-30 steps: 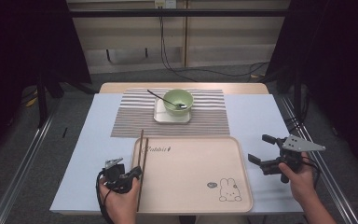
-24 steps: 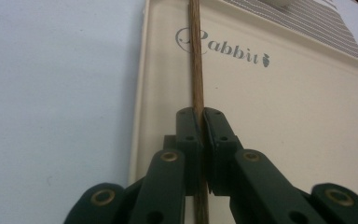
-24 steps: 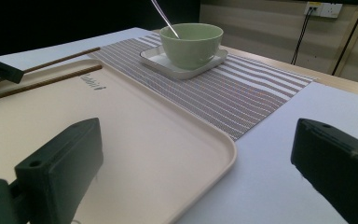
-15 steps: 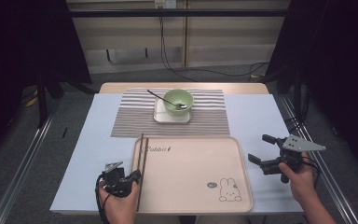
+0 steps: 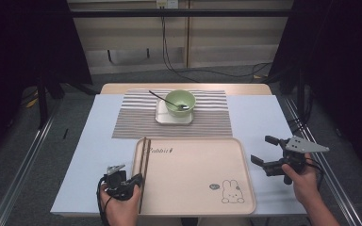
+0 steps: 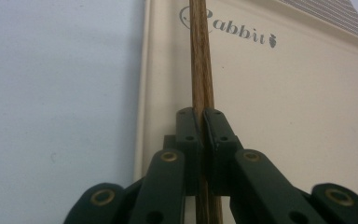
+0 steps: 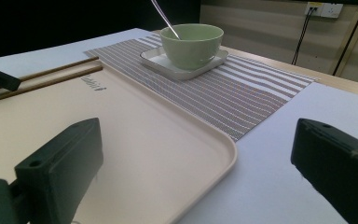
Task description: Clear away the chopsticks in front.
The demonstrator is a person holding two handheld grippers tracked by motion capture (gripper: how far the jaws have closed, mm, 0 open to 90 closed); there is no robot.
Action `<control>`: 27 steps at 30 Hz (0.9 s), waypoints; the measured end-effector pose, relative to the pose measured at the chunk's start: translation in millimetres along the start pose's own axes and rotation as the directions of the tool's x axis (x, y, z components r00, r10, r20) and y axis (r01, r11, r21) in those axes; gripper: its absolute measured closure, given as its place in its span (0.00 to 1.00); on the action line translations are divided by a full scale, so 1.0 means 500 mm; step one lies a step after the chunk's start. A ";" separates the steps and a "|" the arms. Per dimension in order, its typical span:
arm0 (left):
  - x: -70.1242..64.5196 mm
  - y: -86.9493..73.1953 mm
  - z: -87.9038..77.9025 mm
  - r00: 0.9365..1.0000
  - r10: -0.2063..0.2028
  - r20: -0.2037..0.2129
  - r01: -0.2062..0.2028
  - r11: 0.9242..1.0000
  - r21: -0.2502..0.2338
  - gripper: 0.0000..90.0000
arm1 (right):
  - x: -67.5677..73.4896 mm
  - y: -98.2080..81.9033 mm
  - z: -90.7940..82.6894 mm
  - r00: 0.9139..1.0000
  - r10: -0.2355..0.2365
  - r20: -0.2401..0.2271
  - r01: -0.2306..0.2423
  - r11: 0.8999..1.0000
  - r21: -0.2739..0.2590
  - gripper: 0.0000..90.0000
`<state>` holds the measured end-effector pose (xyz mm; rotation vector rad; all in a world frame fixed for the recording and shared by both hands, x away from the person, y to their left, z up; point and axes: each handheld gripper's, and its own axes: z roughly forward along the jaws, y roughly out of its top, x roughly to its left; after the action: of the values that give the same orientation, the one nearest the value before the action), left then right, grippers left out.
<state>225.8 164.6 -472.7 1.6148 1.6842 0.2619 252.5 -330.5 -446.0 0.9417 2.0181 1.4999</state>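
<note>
My left claw [image 6: 200, 140] pinches the pair of brown wooden chopsticks [image 6: 200, 70] at their near ends, along the beige rabbit-print tray [image 5: 193, 174]'s left edge; my right claw [image 5: 269, 151] hangs open. Lifting could let them scissor apart (such an end-heavy hold).

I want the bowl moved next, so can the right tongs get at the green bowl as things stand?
Probably yes: the right tongs are open and empty, and the green bowl on its white square plate has nothing in between.
</note>
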 end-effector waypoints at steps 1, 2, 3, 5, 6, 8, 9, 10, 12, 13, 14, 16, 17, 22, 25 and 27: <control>0.000 0.000 0.000 1.000 -0.001 0.000 0.001 1.000 -0.001 0.95 | 0.000 0.000 0.000 1.000 0.001 -0.002 -0.001 1.000 0.001 0.02; 0.000 0.000 0.000 1.000 -0.001 0.000 0.001 1.000 -0.001 0.95 | 0.000 0.000 0.000 1.000 0.001 -0.002 -0.001 1.000 0.001 0.02; -0.001 0.000 0.000 1.000 -0.004 -0.001 0.004 1.000 -0.001 0.95 | 0.000 0.000 -0.001 1.000 0.001 0.000 -0.001 1.000 0.001 0.02; -0.005 -0.001 0.000 1.000 -0.013 -0.018 0.013 1.000 -0.001 0.95 | 0.000 0.000 -0.001 1.000 0.004 0.000 -0.004 1.000 0.001 0.02; -0.005 -0.001 0.000 1.000 -0.013 -0.018 0.013 1.000 -0.001 0.95 | 0.000 0.000 -0.001 1.000 0.002 0.000 -0.002 1.000 0.000 0.02; -0.003 -0.001 0.001 1.000 0.008 0.001 -0.008 1.000 -0.002 0.95 | 0.000 0.000 -0.001 1.000 0.002 0.003 -0.002 1.000 0.002 0.02; -0.003 -0.002 0.001 1.000 0.001 0.004 -0.001 1.000 -0.004 0.95 | 0.000 0.000 -0.001 1.000 0.002 0.000 -0.002 1.000 0.002 0.02; -0.003 -0.002 0.001 1.000 0.001 0.004 -0.001 1.000 -0.004 0.95 | 0.000 0.000 -0.001 1.000 0.002 0.000 -0.002 1.000 0.002 0.02; -0.002 -0.001 0.000 1.000 0.011 0.000 -0.011 1.000 -0.001 0.95 | 0.000 0.000 -0.001 1.000 0.001 -0.001 -0.001 1.000 0.002 0.02; -0.003 -0.001 0.000 1.000 0.009 0.001 -0.009 1.000 -0.001 0.95 | 0.000 0.000 -0.001 1.000 0.000 -0.001 0.000 1.000 0.002 0.02; -0.003 -0.002 0.000 1.000 0.007 0.001 -0.007 1.000 0.002 0.95 | 0.000 0.000 -0.001 1.000 0.000 -0.001 0.000 1.000 0.002 0.02; -0.004 -0.003 0.000 1.000 0.003 0.000 -0.003 1.000 0.001 0.95 | 0.000 0.000 -0.001 1.000 0.002 0.001 -0.002 1.000 0.001 0.02; -0.004 -0.003 0.000 1.000 -0.002 0.003 0.002 1.000 0.000 0.95 | 0.000 0.000 -0.001 1.000 0.002 -0.002 -0.002 1.000 -0.001 0.02; -0.003 -0.003 -0.001 1.000 0.011 -0.005 -0.011 1.000 0.001 0.95 | 0.000 0.000 0.000 1.000 0.000 -0.001 0.000 1.000 -0.001 0.02; -0.004 -0.003 -0.001 1.000 0.013 -0.008 -0.013 1.000 0.001 0.95 | 0.000 0.000 0.000 1.000 0.000 -0.001 0.000 1.000 -0.002 0.02; -0.004 -0.003 0.000 1.000 0.011 -0.005 -0.011 1.000 -0.002 0.94 | 0.000 0.000 -0.001 1.000 -0.002 -0.001 0.002 1.000 -0.001 0.02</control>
<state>224.4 162.3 -472.7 1.6235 1.6783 0.2737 252.3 -330.7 -445.7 0.9383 2.0190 1.5004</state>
